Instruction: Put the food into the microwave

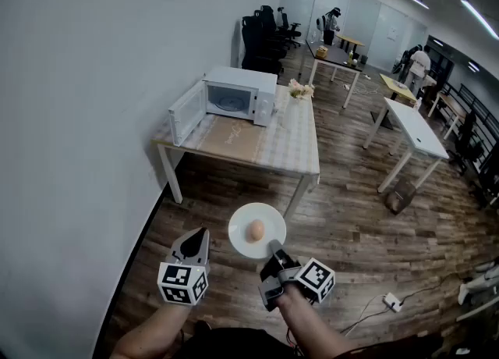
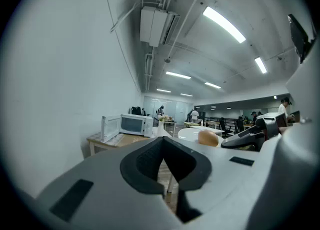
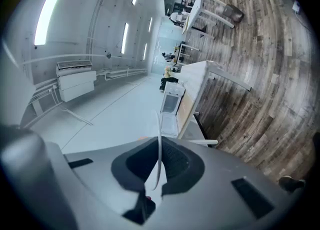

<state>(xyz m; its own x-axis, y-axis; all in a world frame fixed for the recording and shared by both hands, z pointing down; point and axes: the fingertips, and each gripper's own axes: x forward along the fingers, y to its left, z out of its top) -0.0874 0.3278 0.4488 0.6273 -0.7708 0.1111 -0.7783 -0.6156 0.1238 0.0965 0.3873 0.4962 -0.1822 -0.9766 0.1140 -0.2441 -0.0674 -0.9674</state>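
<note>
A white plate (image 1: pixel 248 244) carries a round tan piece of food (image 1: pixel 256 230) above the wooden floor. My right gripper (image 1: pixel 273 250) is shut on the plate's near rim; in the right gripper view the plate (image 3: pixel 160 130) stands edge-on between the jaws. To the plate's left, my left gripper (image 1: pixel 202 234) is shut and holds nothing. From the left gripper (image 2: pixel 163 141) view, the plate (image 2: pixel 191 133) and food (image 2: pixel 208 138) show to the right. The white microwave (image 1: pixel 238 94) stands ahead on a table (image 1: pixel 269 147), its door swung open to the left. The microwave (image 3: pixel 171 103) also shows in the right gripper view.
A white wall runs along the left. A small bunch of flowers (image 1: pixel 299 90) stands right of the microwave. More white tables (image 1: pixel 415 129) and a cardboard box (image 1: pixel 399 196) are at the right. A power strip (image 1: pixel 391 301) with cable lies on the floor. People stand far back.
</note>
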